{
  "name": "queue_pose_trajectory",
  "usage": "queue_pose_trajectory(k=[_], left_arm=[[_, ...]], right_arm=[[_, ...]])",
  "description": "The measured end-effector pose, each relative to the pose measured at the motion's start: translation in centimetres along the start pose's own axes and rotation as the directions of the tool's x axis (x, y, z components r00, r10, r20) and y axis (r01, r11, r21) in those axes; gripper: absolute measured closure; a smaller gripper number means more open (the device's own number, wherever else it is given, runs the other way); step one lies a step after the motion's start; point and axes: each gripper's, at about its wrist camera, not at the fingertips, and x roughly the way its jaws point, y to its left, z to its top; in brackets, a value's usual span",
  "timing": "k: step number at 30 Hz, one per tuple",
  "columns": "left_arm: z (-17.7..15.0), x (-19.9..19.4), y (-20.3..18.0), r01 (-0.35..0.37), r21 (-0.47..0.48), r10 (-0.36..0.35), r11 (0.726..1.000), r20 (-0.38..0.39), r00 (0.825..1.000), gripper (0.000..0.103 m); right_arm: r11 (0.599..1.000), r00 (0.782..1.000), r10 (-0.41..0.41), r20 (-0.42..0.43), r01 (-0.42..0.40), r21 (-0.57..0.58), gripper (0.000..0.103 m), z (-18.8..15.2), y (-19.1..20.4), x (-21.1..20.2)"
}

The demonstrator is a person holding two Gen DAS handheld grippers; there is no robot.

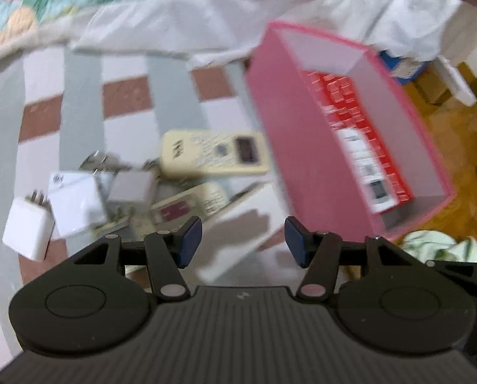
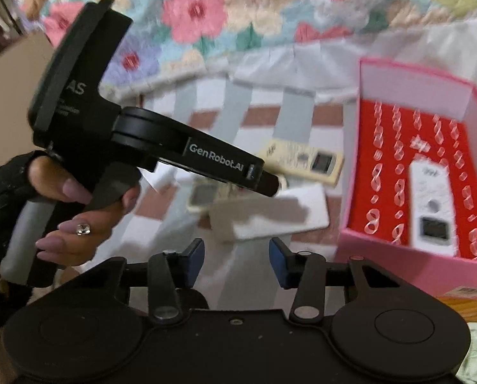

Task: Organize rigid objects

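While both jaws hang empty:
Left gripper [image 1: 243, 240]: spread, nothing pinched.
Right gripper [image 2: 236, 260]: spread, nothing pinched.
White rectangular remote [image 2: 432, 204]: laid in pink cardboard box [image 2: 398, 256], right of right jaws.
Cream plastic remote [image 1: 214, 153]: seen beyond left jaws.

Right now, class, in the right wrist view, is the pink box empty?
No: a white remote lies inside the pink box, on its red patterned floor.
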Motion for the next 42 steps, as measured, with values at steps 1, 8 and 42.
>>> queue_pose_trajectory(k=[1,8,42], left_arm=[[-0.2,0.6,0.7,-0.003,-0.015,0.003,1.000,-0.004,1.000,0.049],[-1.4,3.3,4.2,0.007,-0.086,-0.006,0.996,0.005,1.000,0.052],[-5.6,4.3,5.9,0.189,-0.274,-0.233,0.943,-0.142,0.962,0.078]], right_arm=[[1.000,1.000,-0.016,-0.016,0.016,-0.001,0.053,-0.1,0.1,1.1],[0.997,0.996,-0.044,-0.083,0.049,0.056,0.051,-0.8,-0.5,6.6],[0.999,1.000,-0.016,-0.021,0.015,-0.046,0.043,-2.6,-0.6,7.9]])
